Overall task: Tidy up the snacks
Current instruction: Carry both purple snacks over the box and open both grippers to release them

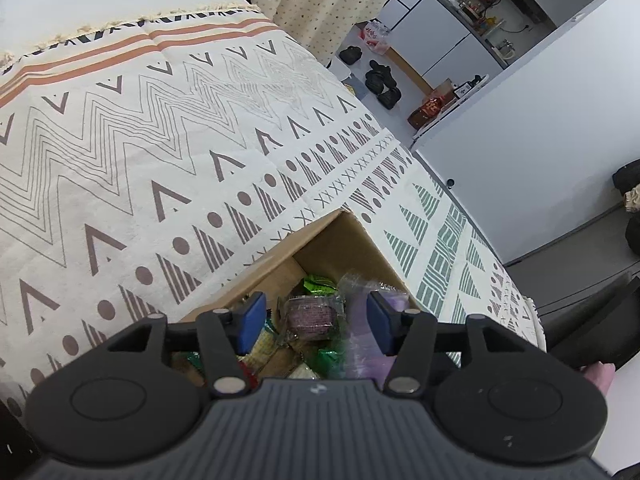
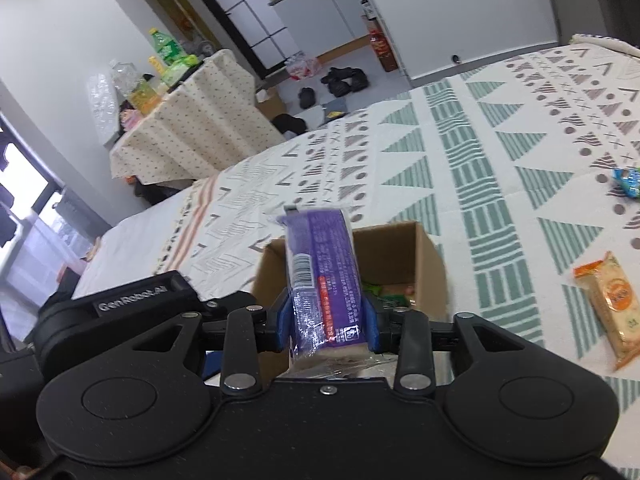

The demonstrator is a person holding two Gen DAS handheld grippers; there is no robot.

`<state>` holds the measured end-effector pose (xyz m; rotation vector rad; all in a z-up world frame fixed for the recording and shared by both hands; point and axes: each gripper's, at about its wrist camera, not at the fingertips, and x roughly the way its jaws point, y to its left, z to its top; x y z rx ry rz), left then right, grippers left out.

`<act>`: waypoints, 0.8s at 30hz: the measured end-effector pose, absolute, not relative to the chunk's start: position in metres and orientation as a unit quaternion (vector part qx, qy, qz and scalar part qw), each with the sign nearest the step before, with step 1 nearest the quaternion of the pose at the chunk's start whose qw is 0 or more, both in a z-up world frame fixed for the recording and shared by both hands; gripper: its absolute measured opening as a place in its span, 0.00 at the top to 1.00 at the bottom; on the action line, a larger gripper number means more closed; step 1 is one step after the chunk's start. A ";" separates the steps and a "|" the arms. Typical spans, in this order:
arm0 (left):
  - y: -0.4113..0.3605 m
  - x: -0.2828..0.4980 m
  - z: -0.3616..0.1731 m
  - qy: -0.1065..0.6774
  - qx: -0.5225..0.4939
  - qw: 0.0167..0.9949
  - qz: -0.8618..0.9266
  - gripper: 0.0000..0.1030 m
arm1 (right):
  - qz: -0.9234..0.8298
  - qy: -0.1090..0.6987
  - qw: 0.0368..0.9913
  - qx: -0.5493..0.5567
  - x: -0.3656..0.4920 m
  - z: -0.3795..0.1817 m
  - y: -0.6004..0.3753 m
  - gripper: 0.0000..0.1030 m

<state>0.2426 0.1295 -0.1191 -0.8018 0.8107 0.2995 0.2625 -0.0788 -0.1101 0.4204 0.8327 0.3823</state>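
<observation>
Left gripper and right gripper: black ribbed housings, round side caps, silver pivot screws, blue finger pads.

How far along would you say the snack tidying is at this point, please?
Done: several wrapped snacks already lie in the cardboard box. In hand: the right gripper holds a purple packet above the box; the left gripper is open over it. Left: an orange packet and a blue one on the cloth.

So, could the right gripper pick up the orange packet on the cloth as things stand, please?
Probably not yet: the right gripper holds a purple packet between its fingers; the orange packet lies unobstructed.
</observation>
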 end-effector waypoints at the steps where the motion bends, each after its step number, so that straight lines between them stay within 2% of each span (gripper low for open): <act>1: 0.129 0.243 -0.119 0.383 -0.375 0.832 0.144 0.40 | 0.187 0.399 0.875 0.201 0.263 -0.109 -0.078 0.51; 2: 0.127 0.243 -0.118 0.383 -0.370 0.833 0.146 0.36 | 0.187 0.398 0.875 0.201 0.263 -0.109 -0.079 0.46; 4: 0.123 0.244 -0.117 0.383 -0.363 0.837 0.147 0.33 | 0.184 0.398 0.876 0.202 0.262 -0.109 -0.083 0.44; 8: 0.112 0.247 -0.116 0.389 -0.354 0.839 0.140 0.27 | 0.169 0.398 0.877 0.211 0.261 -0.107 -0.102 0.44; 15: 0.084 0.248 -0.112 0.398 -0.331 0.846 0.125 0.21 | 0.126 0.393 0.885 0.218 0.255 -0.108 -0.150 0.42; 24: 0.037 0.249 -0.105 0.408 -0.296 0.858 0.098 0.20 | 0.089 0.388 0.891 0.219 0.245 -0.106 -0.204 0.37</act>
